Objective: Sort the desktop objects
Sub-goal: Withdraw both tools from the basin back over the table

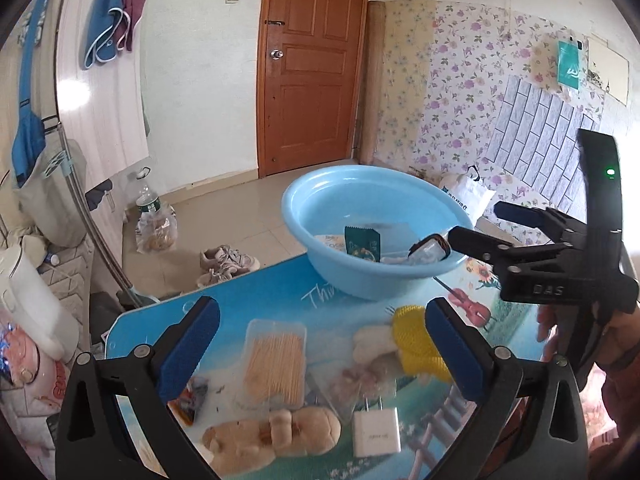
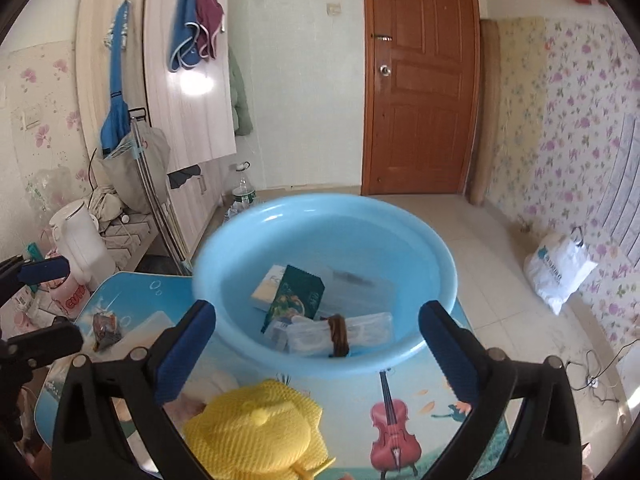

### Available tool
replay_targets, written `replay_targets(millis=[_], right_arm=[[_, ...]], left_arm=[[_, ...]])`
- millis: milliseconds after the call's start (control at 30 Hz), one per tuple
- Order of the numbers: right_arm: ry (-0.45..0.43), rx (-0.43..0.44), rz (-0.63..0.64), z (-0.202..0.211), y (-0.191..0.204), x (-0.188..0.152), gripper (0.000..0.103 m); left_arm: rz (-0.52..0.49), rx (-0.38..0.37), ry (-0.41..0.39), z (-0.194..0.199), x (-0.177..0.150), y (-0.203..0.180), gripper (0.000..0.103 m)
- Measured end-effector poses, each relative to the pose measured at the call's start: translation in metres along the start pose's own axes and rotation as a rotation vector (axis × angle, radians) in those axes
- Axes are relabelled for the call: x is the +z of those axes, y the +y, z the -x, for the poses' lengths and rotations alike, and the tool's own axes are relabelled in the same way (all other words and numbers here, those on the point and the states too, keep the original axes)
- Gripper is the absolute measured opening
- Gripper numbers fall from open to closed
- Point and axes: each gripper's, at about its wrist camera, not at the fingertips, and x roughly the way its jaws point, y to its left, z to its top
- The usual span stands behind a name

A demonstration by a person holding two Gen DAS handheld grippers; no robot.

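Note:
A light blue basin (image 1: pixel 320 200) (image 2: pixel 240 240) stands at the far end of the picture-printed table (image 1: pixel 280 280). It holds a green packet (image 2: pixel 296 296), a white box (image 2: pixel 269 285) and a clear case wound with a brown band (image 2: pixel 340 332). My left gripper (image 1: pixel 320 344) is open above a toothpick box (image 1: pixel 274 364), a plush toy (image 1: pixel 272 434), a white charger (image 1: pixel 376 432) and a yellow mesh item (image 1: pixel 416 340). My right gripper (image 2: pixel 316 344) is open at the basin's near rim, above the yellow mesh item (image 2: pixel 256 432); it also shows in the left wrist view (image 1: pixel 476 226).
A small dark snack wrapper (image 1: pixel 192 398) (image 2: pixel 106 330) lies at the table's left. Shoes (image 1: pixel 228 264), a water bottle (image 1: pixel 148 200) and a white bag (image 2: pixel 560 272) sit on the floor. A white kettle (image 2: pixel 80 240) stands left of the table.

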Motion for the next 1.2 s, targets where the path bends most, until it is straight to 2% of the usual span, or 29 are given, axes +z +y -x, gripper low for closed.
replay_targets(millis=[133,267,433,533,633,867,1200], right_arm=[[-0.018,0.052,-0.077,0.019,0.006,-0.007,0.103],[-0.011,0.062,-0.062,0.030,0.020,-0.018,0.103],[0.060,0.110,-0.020,0.029,0.043,-0.038,0.103],[0.152,0.112,-0.034,0.016,0.050,-0.053,0.103],[0.208,0.143,-0.049,0.012,0.054,-0.066,0.103],[0.224,0.169,-0.052,0.019,0.057,-0.080,0.103],[0.236,0.144,-0.073,0.017,0.050,-0.095,0.103]], left_arm=[[0.019,0.011,0.010,0.011,-0.016,0.003,0.103],[0.015,0.027,0.020,0.020,-0.034,0.003,0.103],[0.023,0.037,0.016,0.034,-0.056,0.004,0.103],[0.024,0.050,0.017,0.041,-0.068,0.005,0.103],[0.033,0.061,0.017,0.046,-0.078,0.007,0.103],[0.065,0.049,0.027,0.051,-0.095,0.012,0.103],[0.061,0.044,0.065,0.047,-0.117,0.014,0.103]])
